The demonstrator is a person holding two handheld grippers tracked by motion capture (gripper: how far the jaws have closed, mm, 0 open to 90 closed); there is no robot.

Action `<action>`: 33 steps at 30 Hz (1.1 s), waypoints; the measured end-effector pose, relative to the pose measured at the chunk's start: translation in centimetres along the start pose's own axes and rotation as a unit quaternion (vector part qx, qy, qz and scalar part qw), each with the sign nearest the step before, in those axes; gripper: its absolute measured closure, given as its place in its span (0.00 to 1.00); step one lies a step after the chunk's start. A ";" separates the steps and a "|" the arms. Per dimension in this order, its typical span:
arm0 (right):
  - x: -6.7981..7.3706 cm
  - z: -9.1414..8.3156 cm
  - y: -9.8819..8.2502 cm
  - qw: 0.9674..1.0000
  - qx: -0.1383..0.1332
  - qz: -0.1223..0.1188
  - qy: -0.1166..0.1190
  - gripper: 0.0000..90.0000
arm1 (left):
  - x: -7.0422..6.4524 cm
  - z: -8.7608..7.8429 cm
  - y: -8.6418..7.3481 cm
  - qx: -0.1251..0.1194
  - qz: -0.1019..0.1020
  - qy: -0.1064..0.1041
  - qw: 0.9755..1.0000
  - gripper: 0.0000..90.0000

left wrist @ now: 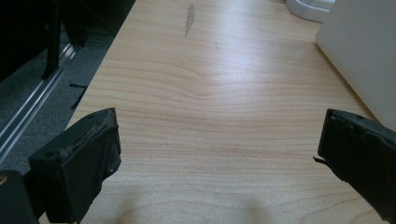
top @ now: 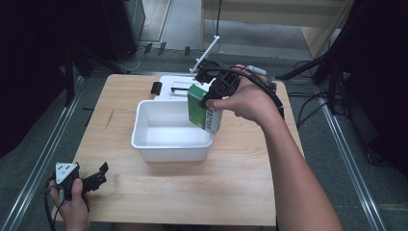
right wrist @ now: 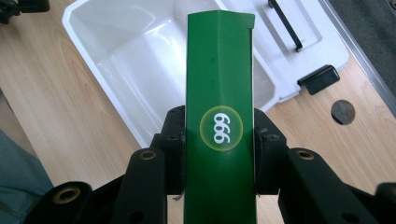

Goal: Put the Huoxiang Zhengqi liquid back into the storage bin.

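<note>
Now right claw (right wrist: 219,140) pinching green box (top: 204,108) by its sides, tilted over white tub's (top: 144,139) far right corner, seemingly for dropping in, while left claw (left wrist: 217,154) rests spread, empty, at table (top: 231,178) edge.

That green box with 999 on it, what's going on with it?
A person at a wooden table is working with a hand-held tool in each hand. The right tool is clamped on the green box and holds it above the right end of an open white tub, whose inside looks empty. The tub's white lid lies on the table behind it. The left tool rests open near the table's front left corner, holding nothing.
</note>
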State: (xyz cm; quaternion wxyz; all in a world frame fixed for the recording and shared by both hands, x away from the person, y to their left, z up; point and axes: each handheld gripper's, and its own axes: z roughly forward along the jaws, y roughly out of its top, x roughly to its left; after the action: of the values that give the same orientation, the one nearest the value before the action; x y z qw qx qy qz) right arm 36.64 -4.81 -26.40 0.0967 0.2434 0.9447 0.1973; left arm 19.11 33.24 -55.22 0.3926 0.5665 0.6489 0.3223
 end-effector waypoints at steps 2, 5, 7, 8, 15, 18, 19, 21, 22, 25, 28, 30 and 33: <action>0.4 0.4 0.5 1.000 0.001 -0.006 0.005 0.71 | 0.0 0.0 0.0 0.000 0.000 0.000 1.000 0.00; 0.8 0.9 1.0 1.000 0.000 -0.009 0.010 0.71 | 0.0 0.0 0.0 0.001 0.000 0.000 1.000 0.00; 1.1 1.3 1.3 1.000 0.000 -0.014 0.011 0.71 | 0.0 0.0 0.0 0.002 0.000 -0.001 1.000 0.00; 1.1 1.3 1.3 1.000 0.000 -0.014 0.011 0.71 | 0.0 0.0 0.0 0.002 0.000 -0.001 1.000 0.00; 1.7 2.9 1.8 0.999 0.002 -0.031 0.011 0.71 | 0.1 0.0 0.0 0.003 -0.001 -0.001 1.000 0.00; 1.8 3.3 1.8 0.999 0.005 -0.032 0.013 0.71 | 0.1 0.0 0.0 0.002 -0.001 -0.002 1.000 0.00; 1.8 3.5 1.8 0.999 0.006 -0.032 0.016 0.71 | 0.1 0.0 0.0 0.002 -0.001 -0.002 1.000 0.00; 1.8 4.1 1.7 0.999 0.009 -0.033 0.019 0.71 | 0.1 0.0 0.0 0.003 -0.002 -0.002 1.000 0.00; 1.8 4.1 1.7 0.999 0.009 -0.033 0.019 0.71 | 0.1 0.0 0.0 0.003 -0.002 -0.001 1.000 0.00; 1.8 4.9 1.5 0.999 0.013 -0.035 0.023 0.71 | 0.1 0.0 0.0 0.003 -0.002 -0.001 1.000 0.00; 1.7 5.3 1.3 0.999 0.015 -0.034 0.026 0.71 | 0.1 0.0 0.0 0.002 -0.003 -0.001 1.000 0.00; 1.6 5.8 1.0 0.999 0.020 -0.029 0.027 0.71 | 0.1 0.0 0.0 0.002 -0.003 -0.001 1.000 0.00; 1.6 6.1 0.7 0.999 0.020 -0.027 0.033 0.71 | 0.1 0.0 0.0 0.002 -0.003 -0.002 1.000 0.00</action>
State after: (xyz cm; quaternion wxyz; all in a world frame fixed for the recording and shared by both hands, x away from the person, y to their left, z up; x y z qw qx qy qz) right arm 37.32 -1.45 -31.78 0.0662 0.2127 0.9574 0.1839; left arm 19.15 33.32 -55.22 0.3933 0.5659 0.6506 0.3189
